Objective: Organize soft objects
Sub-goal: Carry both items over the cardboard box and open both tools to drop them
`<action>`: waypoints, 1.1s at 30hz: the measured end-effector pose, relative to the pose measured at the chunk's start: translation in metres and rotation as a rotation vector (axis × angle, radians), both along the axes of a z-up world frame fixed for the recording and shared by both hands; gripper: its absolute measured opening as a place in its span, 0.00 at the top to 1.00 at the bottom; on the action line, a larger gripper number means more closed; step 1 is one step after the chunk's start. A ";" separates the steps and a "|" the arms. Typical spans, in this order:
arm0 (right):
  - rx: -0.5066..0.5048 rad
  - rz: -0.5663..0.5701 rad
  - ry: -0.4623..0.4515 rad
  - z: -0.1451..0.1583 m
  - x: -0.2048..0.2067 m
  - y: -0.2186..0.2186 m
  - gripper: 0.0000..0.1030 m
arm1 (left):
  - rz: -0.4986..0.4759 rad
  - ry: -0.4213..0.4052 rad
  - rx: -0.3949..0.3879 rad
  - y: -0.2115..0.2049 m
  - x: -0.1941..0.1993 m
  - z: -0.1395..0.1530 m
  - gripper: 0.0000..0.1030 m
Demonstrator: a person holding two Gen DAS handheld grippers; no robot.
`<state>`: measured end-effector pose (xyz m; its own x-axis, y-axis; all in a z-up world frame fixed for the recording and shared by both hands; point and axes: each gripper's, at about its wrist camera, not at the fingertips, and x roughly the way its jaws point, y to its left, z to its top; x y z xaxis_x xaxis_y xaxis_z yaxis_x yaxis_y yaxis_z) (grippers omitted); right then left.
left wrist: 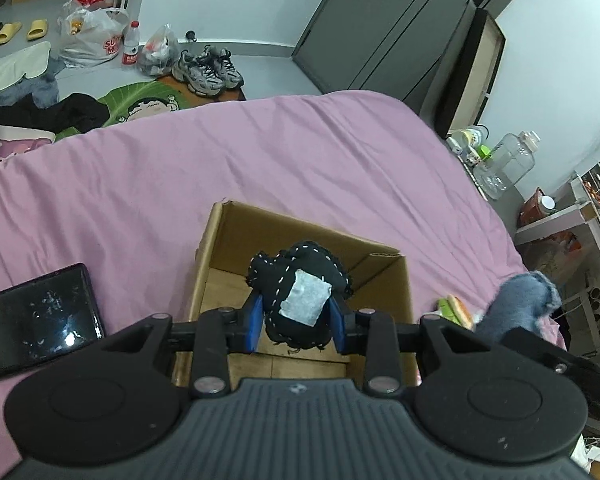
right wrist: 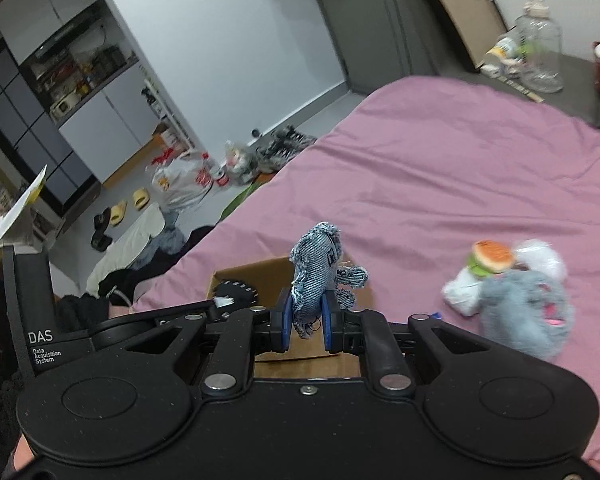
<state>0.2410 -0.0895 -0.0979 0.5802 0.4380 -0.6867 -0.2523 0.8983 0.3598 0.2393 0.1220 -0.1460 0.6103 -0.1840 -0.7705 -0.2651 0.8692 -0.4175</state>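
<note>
While jaws pinch it, black toy (left wrist: 300, 300) overhangs box (left wrist: 216, 248).

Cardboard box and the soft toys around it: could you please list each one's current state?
Cardboard box: open, upright on the bed.
Black stitched toy: gripped by left claw, above the box.
Denim toy: gripped by right claw.
Grey plush: lying loose on bed.
Burger toy: loose beside it.

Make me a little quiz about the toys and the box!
1. True or false: the left gripper holds a black toy over the box.
2. What is the toy in the right gripper made of: A denim, B paper, C wood?
3. What food does the little toy on the pink sheet look like?

Key: 1 true; 2 A; 3 a burger.
</note>
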 end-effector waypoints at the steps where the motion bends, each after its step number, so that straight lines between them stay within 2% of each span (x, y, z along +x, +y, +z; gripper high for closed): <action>1: -0.002 0.010 0.008 -0.004 0.003 0.006 0.86 | 0.003 0.001 -0.003 0.002 0.002 -0.001 0.67; 5: -0.008 0.027 0.035 -0.013 0.012 0.020 0.86 | 0.016 -0.027 0.009 0.004 0.004 0.000 0.64; 9: -0.011 0.040 0.056 -0.019 0.020 0.028 0.85 | 0.017 -0.040 0.001 0.008 0.007 -0.001 0.54; 11: -0.017 0.042 0.063 -0.022 0.024 0.031 0.85 | 0.010 -0.044 -0.013 0.010 0.008 0.000 0.40; 13: -0.018 0.047 0.074 -0.025 0.026 0.034 0.83 | 0.021 -0.050 -0.018 0.014 0.008 0.001 0.36; 19: -0.011 0.059 0.102 -0.028 0.028 0.035 0.73 | 0.065 -0.057 0.001 0.024 0.001 0.006 0.33; 21: -0.008 0.051 0.096 -0.023 0.024 0.028 0.71 | 0.065 -0.050 0.031 0.023 0.000 0.009 0.33; 25: -0.017 0.032 0.086 -0.011 0.015 0.005 0.68 | 0.045 -0.039 0.057 0.017 -0.001 0.015 0.33; 29: -0.038 -0.004 0.074 -0.003 0.005 -0.024 0.57 | 0.014 -0.039 0.107 0.002 -0.007 0.025 0.24; 33: -0.048 -0.036 0.074 0.002 -0.003 -0.052 0.53 | -0.008 -0.046 0.133 -0.017 -0.014 0.034 0.22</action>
